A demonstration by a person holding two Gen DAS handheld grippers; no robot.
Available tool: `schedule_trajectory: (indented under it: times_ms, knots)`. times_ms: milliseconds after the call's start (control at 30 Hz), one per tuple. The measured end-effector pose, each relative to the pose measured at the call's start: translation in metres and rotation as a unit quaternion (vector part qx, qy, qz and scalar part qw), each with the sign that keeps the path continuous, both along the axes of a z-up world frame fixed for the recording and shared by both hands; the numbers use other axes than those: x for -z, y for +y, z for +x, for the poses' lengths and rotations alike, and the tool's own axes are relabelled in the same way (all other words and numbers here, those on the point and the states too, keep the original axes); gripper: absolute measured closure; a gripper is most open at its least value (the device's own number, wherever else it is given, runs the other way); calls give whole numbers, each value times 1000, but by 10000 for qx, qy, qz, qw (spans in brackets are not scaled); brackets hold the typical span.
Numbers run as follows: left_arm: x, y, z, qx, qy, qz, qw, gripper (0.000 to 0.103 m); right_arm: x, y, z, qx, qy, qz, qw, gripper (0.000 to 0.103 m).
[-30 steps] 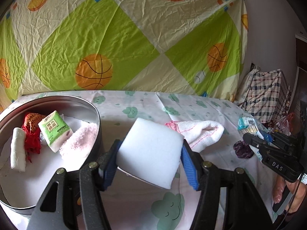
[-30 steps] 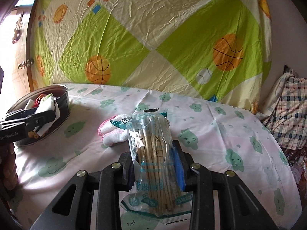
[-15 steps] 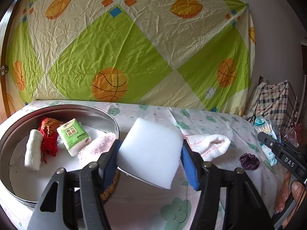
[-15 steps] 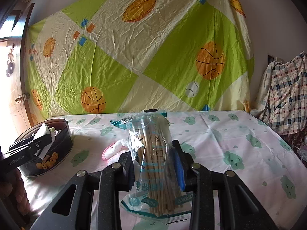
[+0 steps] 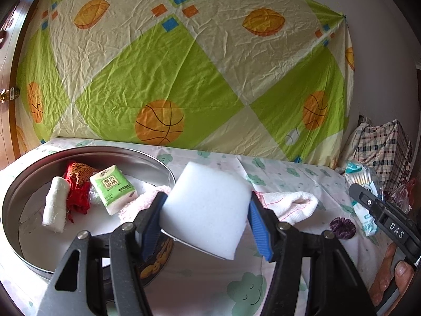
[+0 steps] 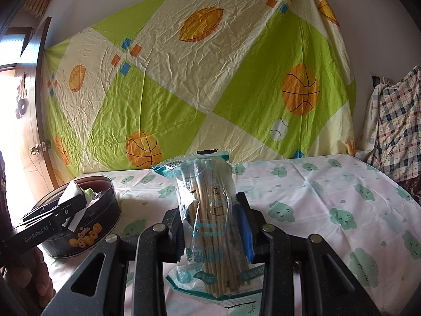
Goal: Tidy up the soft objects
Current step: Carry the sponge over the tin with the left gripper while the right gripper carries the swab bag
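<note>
So I've got both hands full right now. Going left to right: the round dark metal tin [image 5: 31,184] sits on the left side of the table, already holding a rolled white cloth [image 5: 55,205], a red fabric bundle [image 5: 77,192], a green tissue pack [image 5: 113,189] and something fluffy and pink [image 5: 134,205]. My left gripper [image 5: 205,210] is clamped on a white foam sponge block [image 5: 208,208], blue pads pressing in on both sides, and it's up near the tin's right rim. Just right of that, a white rolled towel with pink stitching [image 5: 289,205] and a small dark purple scrunchie [image 5: 342,226] are lying loose on the table. My right gripper [image 6: 210,223] is squeezed shut on a clear plastic bag of cotton swabs [image 6: 208,210], held upright over the middle of the table.

I reckon the trick for the sponge is to carry it fully past the rim and over the bare patch at the near side of the tin before letting go, otherwise it'll bounce off the edge. Foam springs back, so a low release seems smart.

Surface is a white tablecloth with green cloud faces [image 6: 342,189]. A green and cream sheet with basketballs [image 5: 184,65] hangs on the far wall, with a plaid bag [image 5: 381,147] far right.
</note>
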State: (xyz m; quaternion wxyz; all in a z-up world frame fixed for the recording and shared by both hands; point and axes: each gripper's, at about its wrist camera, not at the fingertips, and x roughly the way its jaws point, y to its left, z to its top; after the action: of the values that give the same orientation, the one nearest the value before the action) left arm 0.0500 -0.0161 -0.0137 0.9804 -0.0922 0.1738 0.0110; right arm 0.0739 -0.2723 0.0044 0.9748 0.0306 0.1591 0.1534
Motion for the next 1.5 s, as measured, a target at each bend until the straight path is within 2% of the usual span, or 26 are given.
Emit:
schedule_trajectory:
  times_ms: [867,1500]
  knots:
    - [-1,19,-19,-228,-178,-98,9995,43,1,33,-6,-311,19,300,9991,67]
    - [-2,45,-34,-478,-264,-94,9985,43,3,72,-11,-692,35,192,9974,67]
